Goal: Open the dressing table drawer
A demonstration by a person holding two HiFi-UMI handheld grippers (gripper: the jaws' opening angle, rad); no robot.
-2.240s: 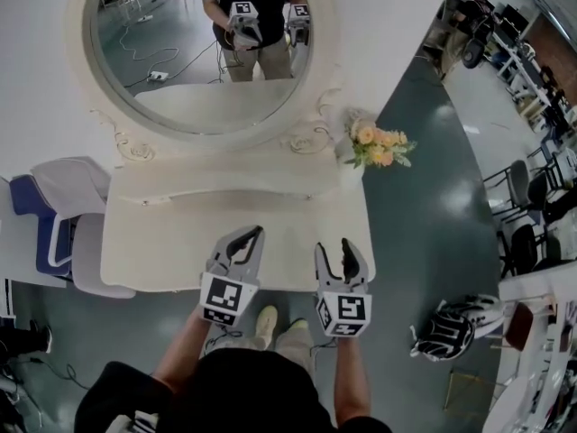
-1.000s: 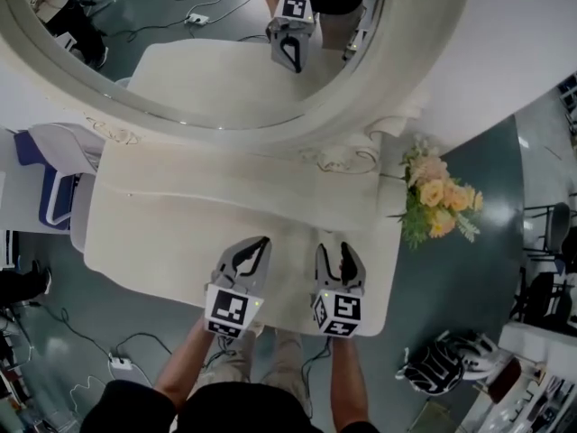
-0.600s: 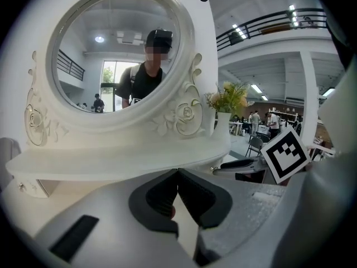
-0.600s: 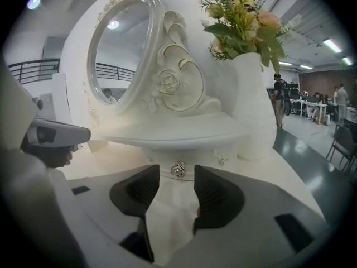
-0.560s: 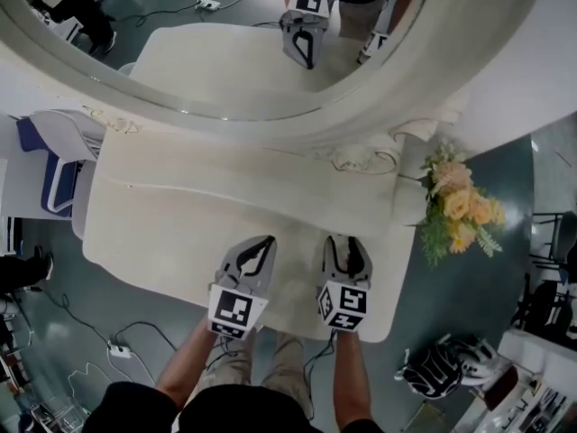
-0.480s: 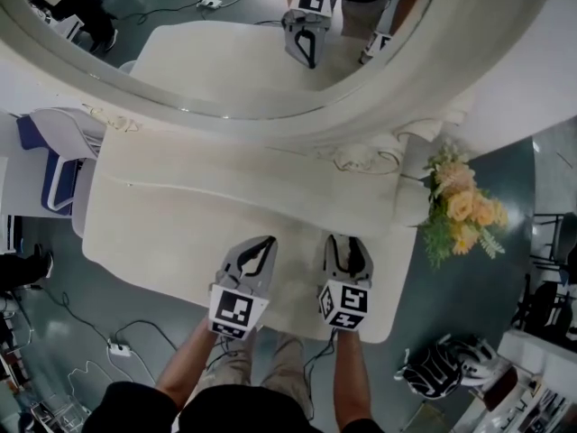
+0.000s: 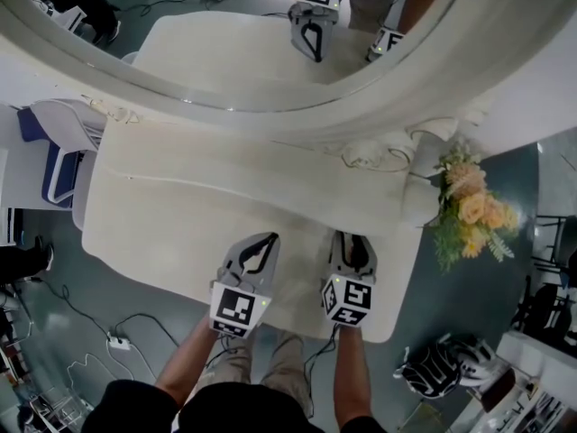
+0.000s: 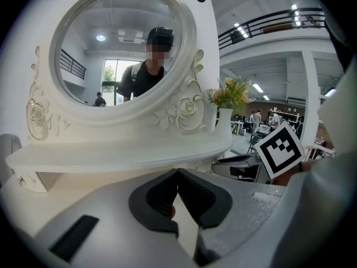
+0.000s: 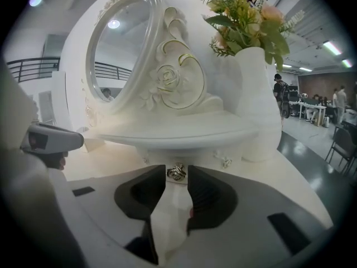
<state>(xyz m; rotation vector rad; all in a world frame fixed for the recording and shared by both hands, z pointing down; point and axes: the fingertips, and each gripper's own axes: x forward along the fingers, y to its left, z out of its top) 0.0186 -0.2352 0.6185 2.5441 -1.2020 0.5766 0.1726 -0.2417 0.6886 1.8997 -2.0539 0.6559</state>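
A cream-white dressing bench (image 7: 180, 215) with a large round mirror (image 7: 207, 52) is seen steeply from above, with a white vase (image 9: 257, 105) of peach and yellow flowers (image 7: 473, 207) at its right back corner. Two grey tongs are held over the near half of the bench top by a person at the bottom edge.

Compared with two seconds ago, both tongs are seen further in over the bench top, nearer the raised shelf under the mirror. The right tongs (image 7: 352, 242), then spread wide, are now drawn in. Their jaws have just been closing, and a small silver metal knob (image 9: 177, 172) is caught between the tips. The pads appear to press on its two sides.

The knob is fixed to the front of the shallow white drawer (image 9: 192, 155), which is set under the rim of the raised shelf. No gap is seen around the drawer front, so it is judged not yet pulled out.

The left tongs (image 8: 177, 175) are held just beside the right, tips closed together with nothing between them, and are pointed at the shelf with no part in the grasp.

The grasp is judged made or nearly made. A straight pull back toward the person is what is now called for. A slip off the small knob is the likely risk.
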